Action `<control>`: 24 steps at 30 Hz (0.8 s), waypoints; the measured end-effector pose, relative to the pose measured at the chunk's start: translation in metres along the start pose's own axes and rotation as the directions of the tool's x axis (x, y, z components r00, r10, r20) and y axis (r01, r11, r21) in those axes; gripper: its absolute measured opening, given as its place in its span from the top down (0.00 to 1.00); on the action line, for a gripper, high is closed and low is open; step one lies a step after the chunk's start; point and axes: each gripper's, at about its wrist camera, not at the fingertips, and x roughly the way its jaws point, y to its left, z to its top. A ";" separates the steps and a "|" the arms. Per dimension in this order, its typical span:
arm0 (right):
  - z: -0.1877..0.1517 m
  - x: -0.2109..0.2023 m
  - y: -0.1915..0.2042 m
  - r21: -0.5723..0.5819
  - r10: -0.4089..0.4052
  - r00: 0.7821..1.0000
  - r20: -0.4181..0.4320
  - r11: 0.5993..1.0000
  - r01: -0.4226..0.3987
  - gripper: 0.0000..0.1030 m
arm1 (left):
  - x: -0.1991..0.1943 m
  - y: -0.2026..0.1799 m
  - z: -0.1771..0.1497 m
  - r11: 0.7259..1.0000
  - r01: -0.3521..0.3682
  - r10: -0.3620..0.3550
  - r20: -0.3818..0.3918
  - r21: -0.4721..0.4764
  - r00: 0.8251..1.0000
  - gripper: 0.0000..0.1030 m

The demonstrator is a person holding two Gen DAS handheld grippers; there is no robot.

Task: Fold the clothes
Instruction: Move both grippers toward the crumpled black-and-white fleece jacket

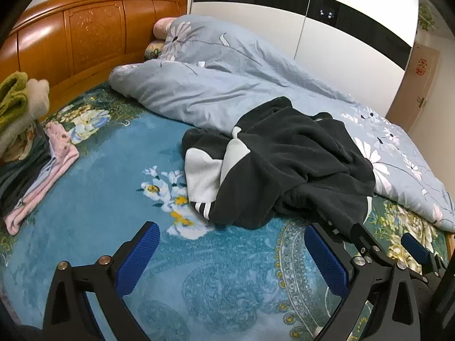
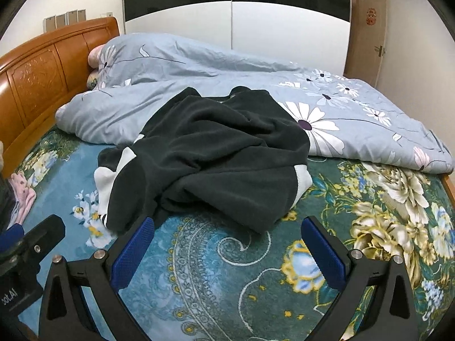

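Observation:
A crumpled black garment with white panels and stripes (image 1: pixel 281 162) lies on the blue floral bed cover (image 1: pixel 99 213), partly resting on the grey quilt. It also shows in the right wrist view (image 2: pixel 210 153). My left gripper (image 1: pixel 231 244) is open and empty, just short of the garment's near edge. My right gripper (image 2: pixel 227 238) is open and empty, its blue pads either side of the garment's near hem. The right gripper also shows at the lower right of the left wrist view (image 1: pixel 398 244).
A grey daisy-print quilt (image 1: pixel 216 85) is bunched along the far side of the bed. A pile of clothes (image 1: pixel 20 119) with a pink piece (image 1: pixel 48 170) sits at the left by the wooden headboard (image 1: pixel 85 34). A wardrobe (image 2: pixel 233 14) and door (image 2: pixel 366 37) stand behind.

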 end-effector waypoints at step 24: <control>-0.002 0.038 0.015 -0.076 -0.041 0.992 -0.117 0.997 0.032 0.00 | 0.039 0.016 -0.013 0.997 0.010 -0.020 -0.127 -0.075 0.992 0.00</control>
